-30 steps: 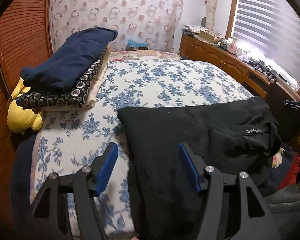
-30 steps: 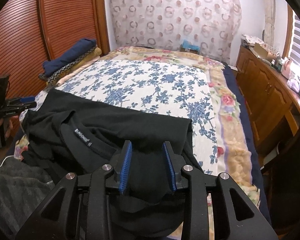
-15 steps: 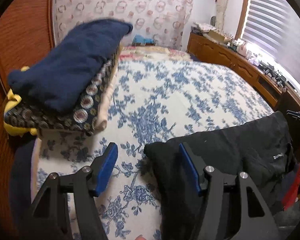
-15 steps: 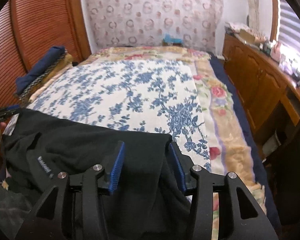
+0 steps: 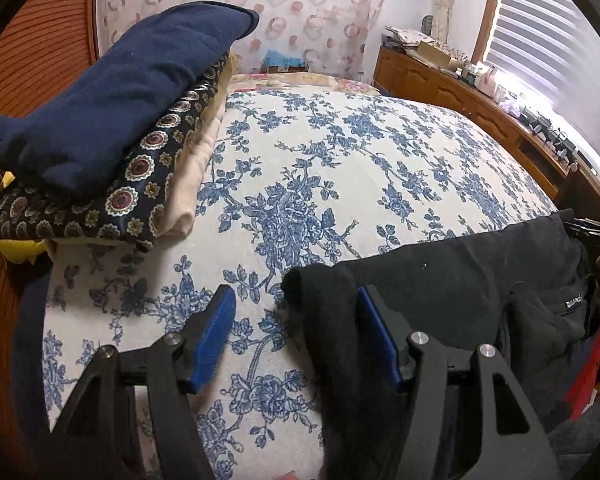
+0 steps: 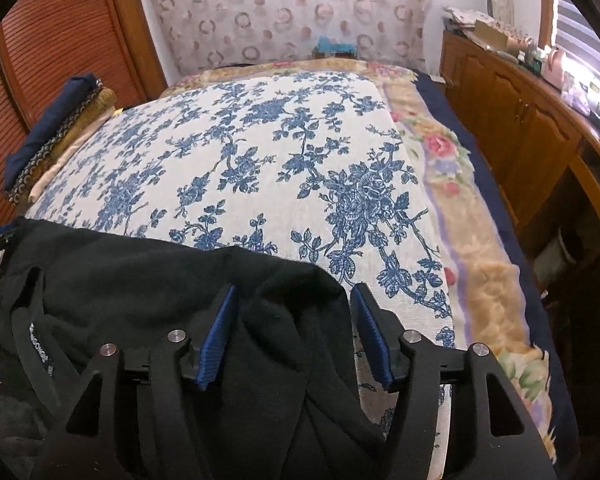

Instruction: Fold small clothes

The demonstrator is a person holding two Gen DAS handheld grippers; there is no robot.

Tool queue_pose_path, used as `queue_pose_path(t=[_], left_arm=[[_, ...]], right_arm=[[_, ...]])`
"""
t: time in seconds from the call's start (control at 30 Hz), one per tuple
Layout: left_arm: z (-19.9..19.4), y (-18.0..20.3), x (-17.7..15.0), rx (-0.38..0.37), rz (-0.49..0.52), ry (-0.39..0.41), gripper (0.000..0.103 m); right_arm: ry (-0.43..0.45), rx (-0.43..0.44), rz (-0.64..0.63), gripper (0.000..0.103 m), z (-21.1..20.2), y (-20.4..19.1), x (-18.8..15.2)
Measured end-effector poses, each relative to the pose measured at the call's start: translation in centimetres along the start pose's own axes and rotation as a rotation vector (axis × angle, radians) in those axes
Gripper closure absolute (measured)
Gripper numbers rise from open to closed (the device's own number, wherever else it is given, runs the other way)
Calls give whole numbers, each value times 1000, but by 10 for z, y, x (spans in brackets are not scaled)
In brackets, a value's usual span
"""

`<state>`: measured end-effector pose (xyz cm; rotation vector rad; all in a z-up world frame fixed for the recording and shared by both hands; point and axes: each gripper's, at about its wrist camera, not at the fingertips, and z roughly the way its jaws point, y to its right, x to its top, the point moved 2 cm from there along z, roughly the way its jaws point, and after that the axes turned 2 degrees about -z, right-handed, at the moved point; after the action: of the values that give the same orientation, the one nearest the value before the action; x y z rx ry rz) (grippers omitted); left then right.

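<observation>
A black garment [image 5: 452, 280] lies across the near edge of the blue floral bedspread [image 5: 340, 168]. It also shows in the right wrist view [image 6: 140, 280], collar label at the left. My left gripper [image 5: 296, 332] is open, with the garment's left corner lying between its blue pads, next to the right pad [image 5: 380, 336]. My right gripper [image 6: 296, 328] is open, with the garment's right corner bunched between its pads and not pinched.
A stack of folded clothes [image 5: 112, 128], navy on top, sits at the bed's left side by the wooden wardrobe [image 6: 52, 40]. It also shows in the right wrist view [image 6: 60, 132]. A wooden cabinet [image 6: 520, 120] runs along the right. A yellow item [image 5: 20, 248] lies under the stack.
Both grippers moved forward over the bed and the view closed in on the stack. The right gripper's jaws widened and the garment slackened between them. The left gripper stayed open.
</observation>
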<state>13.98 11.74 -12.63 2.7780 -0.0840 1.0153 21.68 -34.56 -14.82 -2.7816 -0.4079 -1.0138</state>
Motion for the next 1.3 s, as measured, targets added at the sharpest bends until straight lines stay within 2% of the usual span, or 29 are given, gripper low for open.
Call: queue_pose_path(t=[0.4,0.57,0.63,0.7,0.87,0.9,0.97,1.07,1.17,1.3], left_arm=[[-2,0,-1,-22,-5,7,42],[-2,5,0,-57,-4,5,53],[-2,6,0,-99,-15,6,60],[-2,6,1,-91,-10,8,64],[-4,11,-2,-119,9,3,88],[-6,14,-3,-115,21,9,92],[-12,19,-3,-110,37,28,95],[-24,25,-1,-132,38,62,96],[-44,32,2,-143,31,105,96],[-79,49,7,-182,72,176,96]], right_arm=[[27,-15,-47,41,2,-8,-4],[36,-11,-52,41,3,-8,-5],[39,-10,-53,41,3,-7,-5],[39,-10,-59,41,3,-8,-5],[33,-13,-57,41,3,-8,-5],[30,-14,-57,45,3,-8,-5],[30,26,-67,73,1,-12,-6],[33,54,-74,89,-3,-18,-10],[62,91,-38,92,-14,-18,-17],[139,115,-16,93,-44,-20,-20]])
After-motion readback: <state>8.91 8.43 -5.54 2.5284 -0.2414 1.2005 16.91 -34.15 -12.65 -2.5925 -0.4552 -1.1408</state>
